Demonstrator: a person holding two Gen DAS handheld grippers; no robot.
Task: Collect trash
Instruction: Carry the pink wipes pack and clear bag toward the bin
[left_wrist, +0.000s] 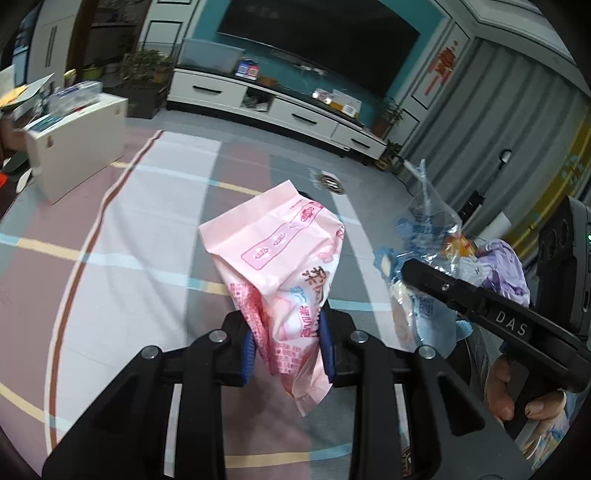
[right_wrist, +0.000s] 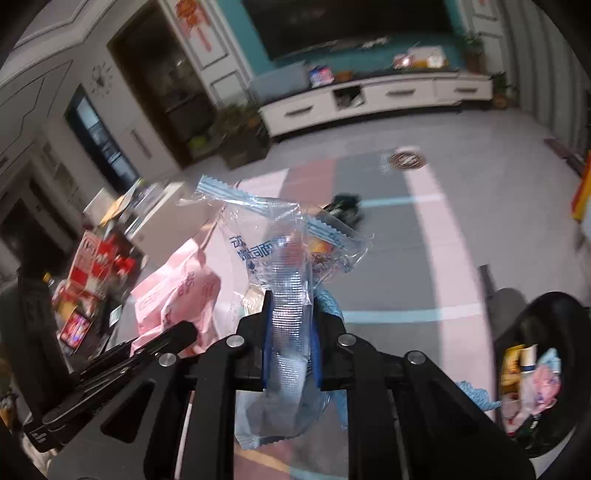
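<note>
My left gripper (left_wrist: 288, 343) is shut on a crumpled pink wrapper (left_wrist: 280, 258) with red print, held up over the patterned floor mat. My right gripper (right_wrist: 290, 339) is shut on a clear plastic wrapper (right_wrist: 280, 258) with blue print and blue serrated edges. The right gripper (left_wrist: 413, 277) also shows at the right of the left wrist view, carrying the clear wrapper (left_wrist: 428, 236). The pink wrapper (right_wrist: 177, 291) appears at the left of the right wrist view, beside the left gripper's black arm. A black bin (right_wrist: 513, 332) holding wrappers sits at the lower right of the right wrist view.
A white TV cabinet (left_wrist: 280, 107) runs along the far wall under a dark screen. A white box (left_wrist: 74, 147) piled with papers stands at the left. A round floor drain (right_wrist: 408, 160) lies ahead, with a small dark object (right_wrist: 343, 206) on the mat. Grey curtains (left_wrist: 517, 122) hang at the right.
</note>
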